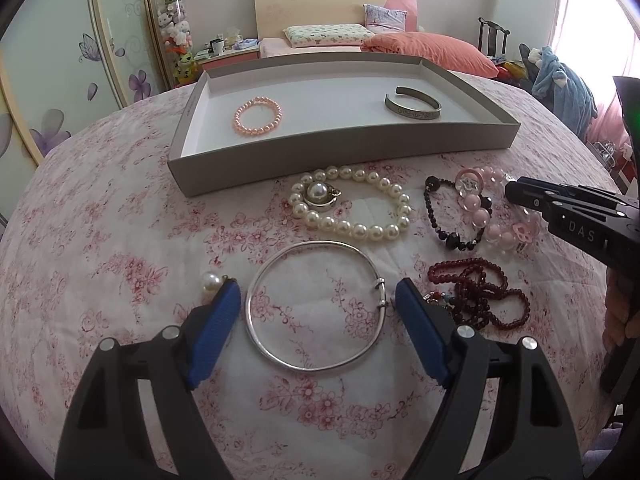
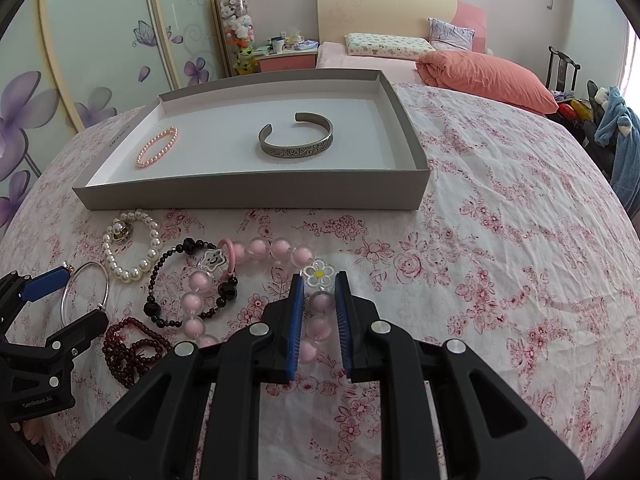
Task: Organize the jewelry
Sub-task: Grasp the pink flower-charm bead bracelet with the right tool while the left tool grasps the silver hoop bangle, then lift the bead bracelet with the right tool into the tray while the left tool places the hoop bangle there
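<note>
Left wrist view: left gripper jaws apart, straddling silver bangle on the floral cloth, near side of the tray. Right gripper clamped on pink bead bracelet, right of the pile.

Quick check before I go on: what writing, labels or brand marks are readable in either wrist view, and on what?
"DAS": white letters on the black body of the right tool, partly cut off, at.
"GetRobot.AI" (small, roughly legible): on the left tool body, at.
Small dark print on the gray tray left outer wall: too small to read.
Nothing else legible.
</note>
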{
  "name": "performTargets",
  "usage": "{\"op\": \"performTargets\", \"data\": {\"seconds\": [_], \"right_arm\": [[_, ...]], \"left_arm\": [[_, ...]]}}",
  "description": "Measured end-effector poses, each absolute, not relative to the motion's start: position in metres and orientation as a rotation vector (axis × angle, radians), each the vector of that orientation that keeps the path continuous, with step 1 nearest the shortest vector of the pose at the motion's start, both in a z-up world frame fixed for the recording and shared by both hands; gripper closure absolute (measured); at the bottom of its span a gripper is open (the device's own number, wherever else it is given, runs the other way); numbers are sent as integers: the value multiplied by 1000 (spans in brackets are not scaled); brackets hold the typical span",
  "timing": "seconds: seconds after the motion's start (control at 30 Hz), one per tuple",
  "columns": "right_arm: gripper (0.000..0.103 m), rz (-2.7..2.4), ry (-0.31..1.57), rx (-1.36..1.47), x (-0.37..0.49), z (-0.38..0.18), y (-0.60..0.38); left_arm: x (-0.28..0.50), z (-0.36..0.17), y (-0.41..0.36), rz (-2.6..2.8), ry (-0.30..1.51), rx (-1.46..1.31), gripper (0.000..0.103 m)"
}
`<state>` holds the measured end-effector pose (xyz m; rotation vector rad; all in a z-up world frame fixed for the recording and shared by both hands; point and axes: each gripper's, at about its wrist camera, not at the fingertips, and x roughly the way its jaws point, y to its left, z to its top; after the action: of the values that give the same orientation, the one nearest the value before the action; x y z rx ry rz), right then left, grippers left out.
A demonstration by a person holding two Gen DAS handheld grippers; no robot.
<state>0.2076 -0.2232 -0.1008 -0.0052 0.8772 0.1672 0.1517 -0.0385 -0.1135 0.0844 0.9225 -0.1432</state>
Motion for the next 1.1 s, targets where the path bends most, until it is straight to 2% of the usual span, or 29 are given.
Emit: {"op": "performTargets", "data": {"seconds": [0.4, 0.5, 1.1], "right_arm": [[86, 167, 878, -5, 208, -101, -223], [86, 167, 878, -5, 208, -101, -224], [87, 173, 875, 7, 208, -100, -224]], "left_arm": [[152, -114, -38, -143, 922, 84, 25], [152, -113, -38, -138, 916, 82, 33], [156, -114, -43, -146, 911, 71, 34]]}}
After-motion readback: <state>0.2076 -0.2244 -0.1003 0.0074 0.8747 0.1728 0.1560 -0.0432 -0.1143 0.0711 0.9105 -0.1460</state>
